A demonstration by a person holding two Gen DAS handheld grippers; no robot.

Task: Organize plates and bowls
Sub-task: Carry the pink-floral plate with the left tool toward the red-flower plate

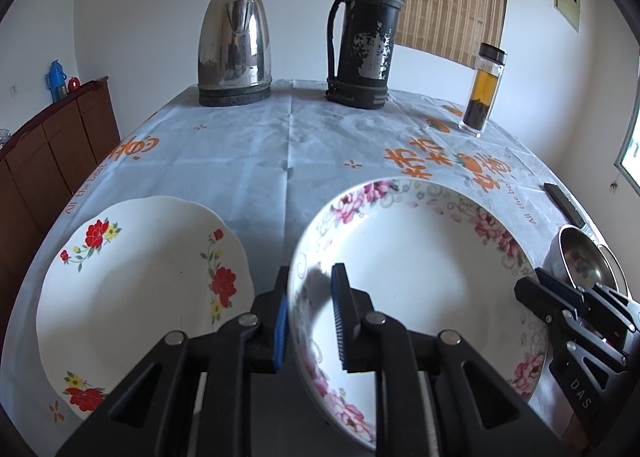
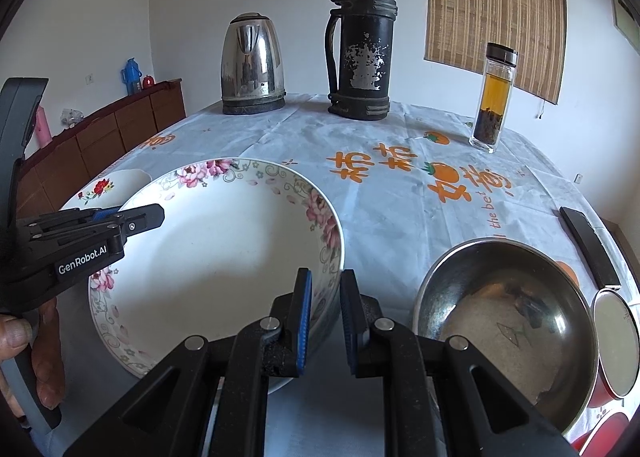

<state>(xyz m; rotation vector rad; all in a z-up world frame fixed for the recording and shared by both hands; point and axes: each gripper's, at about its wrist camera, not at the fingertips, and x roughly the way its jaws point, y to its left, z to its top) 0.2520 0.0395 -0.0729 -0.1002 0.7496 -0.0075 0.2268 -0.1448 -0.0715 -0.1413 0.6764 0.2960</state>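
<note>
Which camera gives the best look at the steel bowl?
The right wrist view: the steel bowl lies close and nearly whole, its inside and rim plain, beside the pink-flowered plate. In the left wrist view only a part of it shows at the right edge, partly behind the right gripper.

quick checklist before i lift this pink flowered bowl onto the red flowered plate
1. Left gripper straddles the pink-flowered bowl rim, one finger inside, one outside: ok.
2. Left jaws clamped tight on the rim: cannot tell.
3. Right gripper straddles the opposite rim: ok, firmness cannot tell.
4. Red-flowered plate bare, ready to receive: ok.
5. Steel bowl sits close beside the right gripper, collision risk: not ok.
6. Kettle and flask far back, clear of the path: ok.
</note>
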